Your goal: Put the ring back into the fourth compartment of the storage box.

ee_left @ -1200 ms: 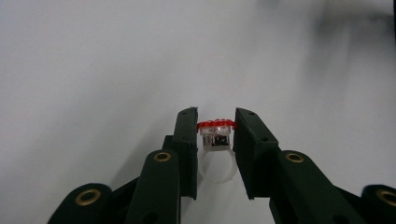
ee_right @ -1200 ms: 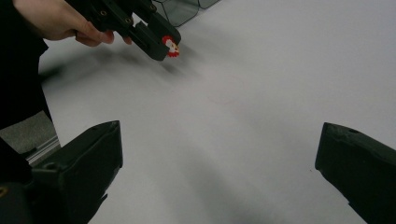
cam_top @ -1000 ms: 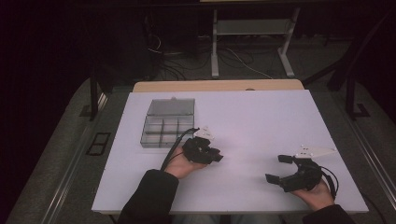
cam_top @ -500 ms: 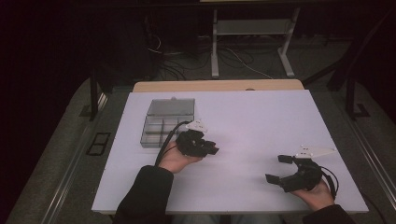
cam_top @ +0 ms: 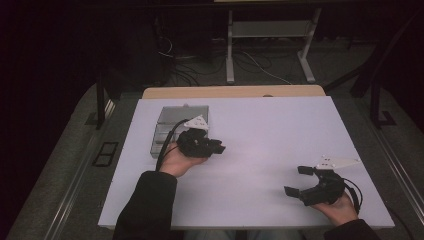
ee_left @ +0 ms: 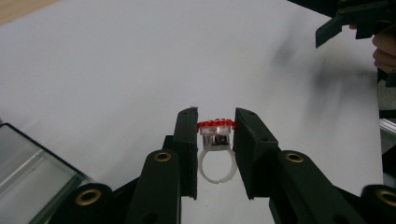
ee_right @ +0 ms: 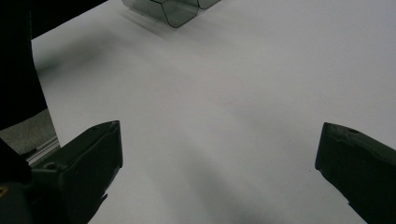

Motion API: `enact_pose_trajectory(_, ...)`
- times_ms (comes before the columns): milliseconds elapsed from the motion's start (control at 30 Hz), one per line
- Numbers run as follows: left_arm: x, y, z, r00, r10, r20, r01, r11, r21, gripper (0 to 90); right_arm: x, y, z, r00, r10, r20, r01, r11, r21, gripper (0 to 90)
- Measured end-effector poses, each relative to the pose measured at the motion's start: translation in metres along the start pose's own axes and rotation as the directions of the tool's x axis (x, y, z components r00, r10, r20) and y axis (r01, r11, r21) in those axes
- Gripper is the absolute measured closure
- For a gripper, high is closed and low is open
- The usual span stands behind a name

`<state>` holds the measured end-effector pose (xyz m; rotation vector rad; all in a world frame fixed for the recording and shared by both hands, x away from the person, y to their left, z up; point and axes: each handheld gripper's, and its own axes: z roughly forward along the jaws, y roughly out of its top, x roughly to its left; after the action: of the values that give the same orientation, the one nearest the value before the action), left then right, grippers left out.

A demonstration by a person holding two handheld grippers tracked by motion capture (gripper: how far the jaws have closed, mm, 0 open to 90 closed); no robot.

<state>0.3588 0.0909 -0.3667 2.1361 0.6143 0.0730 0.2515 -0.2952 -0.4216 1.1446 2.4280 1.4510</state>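
Dim room, white tabletop [cam_top: 260, 125] lit up in the middle, cables and a metal stand on the floor behind. Left gripper [cam_top: 216, 147] pinching a little toy ring [ee_left: 215, 140], red top with a clear band, jaws squeezed against the sides of the top so the band hangs free below, lifted off the table. Ring sitting square between the pads, band hole facing back toward the camera in the left gripper view.

Clear compartment box [cam_top: 175, 127] right beside that gripper, on its far left side in the high view, basically touching distance. So probably just a short swing back toward the box to drop the ring in, no reach across. Can't tell which compartment from here.

Right gripper [cam_top: 300, 181] way over on the near right corner, jaws spread wide, nothing between them, resting on the table. Well apart from box and ring, so clearly the left hand's job.
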Motion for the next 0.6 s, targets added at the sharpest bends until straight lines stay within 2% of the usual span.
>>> enact_pose_trajectory(333,0.011,0.004,-0.017,0.9994,-0.010,-0.033,0.010,0.9999,-0.010,69.7,0.000,0.000,0.000,1.0000,-0.001,0.001,0.001,1.000,-0.003,0.2)
enact_pose_trajectory(600,0.019,0.005,-0.030,0.9977,-0.037,-0.057,0.035,0.9988,-0.034,69.7,0.000,0.000,0.000,1.0000,0.001,0.001,-0.001,1.000,-0.002,0.2)
